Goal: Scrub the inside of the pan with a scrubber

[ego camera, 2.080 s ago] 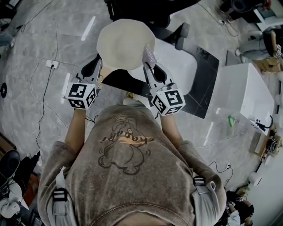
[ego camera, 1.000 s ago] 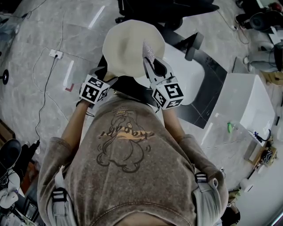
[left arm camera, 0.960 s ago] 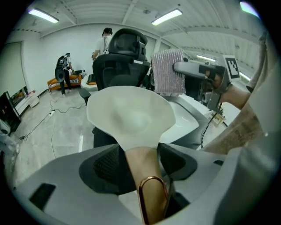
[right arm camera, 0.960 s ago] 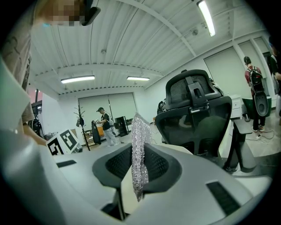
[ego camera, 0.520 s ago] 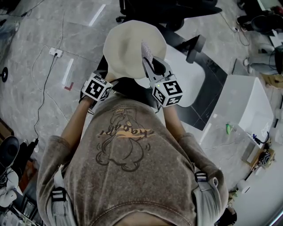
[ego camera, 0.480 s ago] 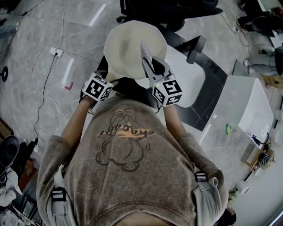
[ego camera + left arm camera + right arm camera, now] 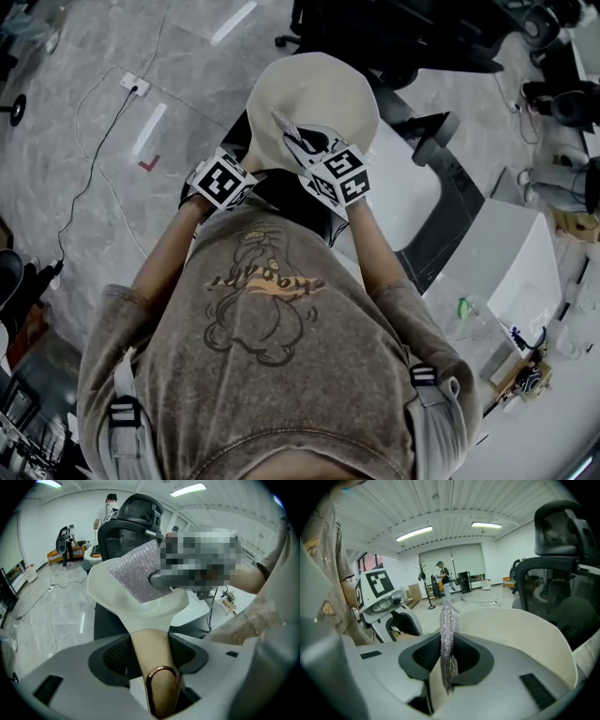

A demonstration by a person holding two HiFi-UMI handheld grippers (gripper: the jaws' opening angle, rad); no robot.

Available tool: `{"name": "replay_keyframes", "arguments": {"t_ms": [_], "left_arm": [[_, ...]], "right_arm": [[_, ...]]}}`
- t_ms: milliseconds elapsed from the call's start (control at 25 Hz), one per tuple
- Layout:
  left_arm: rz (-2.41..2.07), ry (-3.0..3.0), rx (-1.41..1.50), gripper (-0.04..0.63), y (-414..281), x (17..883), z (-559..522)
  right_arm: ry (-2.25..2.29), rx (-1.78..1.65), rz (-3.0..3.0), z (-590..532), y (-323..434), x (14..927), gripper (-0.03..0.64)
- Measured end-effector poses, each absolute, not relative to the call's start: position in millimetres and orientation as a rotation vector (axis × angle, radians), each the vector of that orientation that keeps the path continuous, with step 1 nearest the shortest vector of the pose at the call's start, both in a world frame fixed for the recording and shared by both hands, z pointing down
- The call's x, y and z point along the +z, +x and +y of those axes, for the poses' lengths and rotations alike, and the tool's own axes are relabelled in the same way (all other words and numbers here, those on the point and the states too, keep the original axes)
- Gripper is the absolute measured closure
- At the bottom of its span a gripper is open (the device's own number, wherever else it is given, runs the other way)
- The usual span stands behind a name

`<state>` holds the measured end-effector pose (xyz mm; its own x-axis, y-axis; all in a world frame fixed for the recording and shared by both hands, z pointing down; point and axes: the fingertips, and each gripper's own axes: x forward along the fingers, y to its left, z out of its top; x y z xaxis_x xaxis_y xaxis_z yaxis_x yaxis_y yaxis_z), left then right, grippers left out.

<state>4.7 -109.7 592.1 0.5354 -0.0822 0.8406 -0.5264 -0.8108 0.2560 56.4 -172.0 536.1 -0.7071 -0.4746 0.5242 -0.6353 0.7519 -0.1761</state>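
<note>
right hand-held gripper (image 7: 302,145) grips scrubber (image 7: 283,122) above grey floor (image 7: 103,216).

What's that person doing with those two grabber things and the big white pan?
The person is cleaning a pan. The left gripper holds the pan up by its tan handle; its jaws have just been closing on that handle. The right gripper pinches a silvery scrubber and has it down inside the pan, apparently against the inner surface. So the scrubbing looks under way or about to start.
</note>
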Motion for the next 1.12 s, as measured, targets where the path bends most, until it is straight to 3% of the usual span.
{"name": "replay_keyframes", "arguments": {"t_ms": [560, 1120], "left_arm": [[-0.46, 2.289, 1.133, 0.331, 4.0, 590.0, -112.0], [-0.417, 2.282, 1.141, 0.331, 3.0, 589.8, -110.8]], "right_arm": [[0.494, 0.447, -2.392, -187.8, 3.5, 582.8, 0.535], [0.707, 0.223, -2.231, -276.5, 7.4, 598.4, 0.529]]}}
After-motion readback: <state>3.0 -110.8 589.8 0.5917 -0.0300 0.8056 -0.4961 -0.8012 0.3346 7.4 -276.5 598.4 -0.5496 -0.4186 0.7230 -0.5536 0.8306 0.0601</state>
